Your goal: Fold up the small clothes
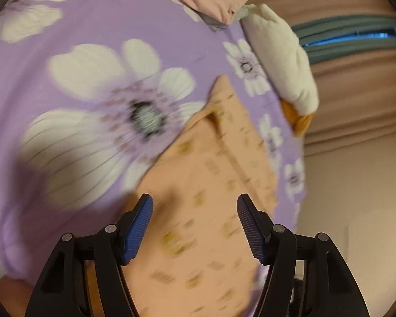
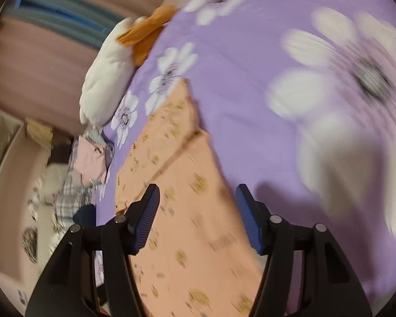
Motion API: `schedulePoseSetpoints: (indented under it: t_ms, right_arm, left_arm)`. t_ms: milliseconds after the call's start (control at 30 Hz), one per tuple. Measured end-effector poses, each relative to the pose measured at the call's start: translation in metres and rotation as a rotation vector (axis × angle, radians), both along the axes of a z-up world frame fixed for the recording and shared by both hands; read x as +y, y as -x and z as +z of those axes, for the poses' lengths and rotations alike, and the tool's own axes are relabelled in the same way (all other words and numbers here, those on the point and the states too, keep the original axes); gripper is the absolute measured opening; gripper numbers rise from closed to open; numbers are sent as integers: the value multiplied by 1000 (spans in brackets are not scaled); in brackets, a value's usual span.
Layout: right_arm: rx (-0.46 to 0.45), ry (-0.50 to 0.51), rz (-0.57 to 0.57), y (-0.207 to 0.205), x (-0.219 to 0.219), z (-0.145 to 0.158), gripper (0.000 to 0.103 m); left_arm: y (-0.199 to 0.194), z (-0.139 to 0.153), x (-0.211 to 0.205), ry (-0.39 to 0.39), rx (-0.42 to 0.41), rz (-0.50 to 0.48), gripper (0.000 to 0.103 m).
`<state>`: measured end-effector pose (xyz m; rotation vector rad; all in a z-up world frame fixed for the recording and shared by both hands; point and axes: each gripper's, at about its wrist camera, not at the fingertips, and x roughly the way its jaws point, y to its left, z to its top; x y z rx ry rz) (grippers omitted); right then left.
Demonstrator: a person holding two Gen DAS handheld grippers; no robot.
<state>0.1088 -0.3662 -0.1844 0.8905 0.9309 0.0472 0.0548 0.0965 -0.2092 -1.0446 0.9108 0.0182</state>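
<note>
Left tongs [image 1: 195, 227] and right tongs [image 2: 198, 218] are both standing apart, gripping nothing. The peach patterned cotton garment [image 1: 198, 185] is lying directly beneath and ahead of them on the lilac flowered bedsheet [image 1: 92, 39]. Advisable: clamp matching corners squarely before folding.

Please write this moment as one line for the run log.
left hand-held gripper: open, over peach garment | right hand-held gripper: open, nothing held | garment flat on purple floral sheet | plush duck at bed edge
</note>
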Motion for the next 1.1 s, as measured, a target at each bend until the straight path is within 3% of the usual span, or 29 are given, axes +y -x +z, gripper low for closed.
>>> schedulePoseSetpoints:
  t_ms: [100, 167, 233, 467, 700, 900, 1100]
  right_arm:
    - [22, -3, -30, 32, 4, -10, 61]
    - [51, -15, -5, 41, 5, -19, 61]
    - [31, -12, 32, 54, 12, -22, 61]
    - [-28, 16, 65, 73, 18, -32, 59]
    - [-11, -121, 11, 100, 12, -42, 59]
    - [4, -223, 80, 113, 52, -47, 61]
    - [-21, -165, 182, 102, 94, -46, 61]
  left_arm:
    - [18, -12, -10, 50, 4, -109, 65]
    - [31, -24, -16, 89, 14, -143, 65]
    - [35, -31, -21, 77, 8, -152, 65]
    - [48, -37, -16, 19, -61, -160, 65]
    - [81, -48, -9, 127, -85, -65, 64]
    - [104, -44, -30, 96, -67, -36, 65]
    - [102, -55, -52, 173, -19, -117, 65]
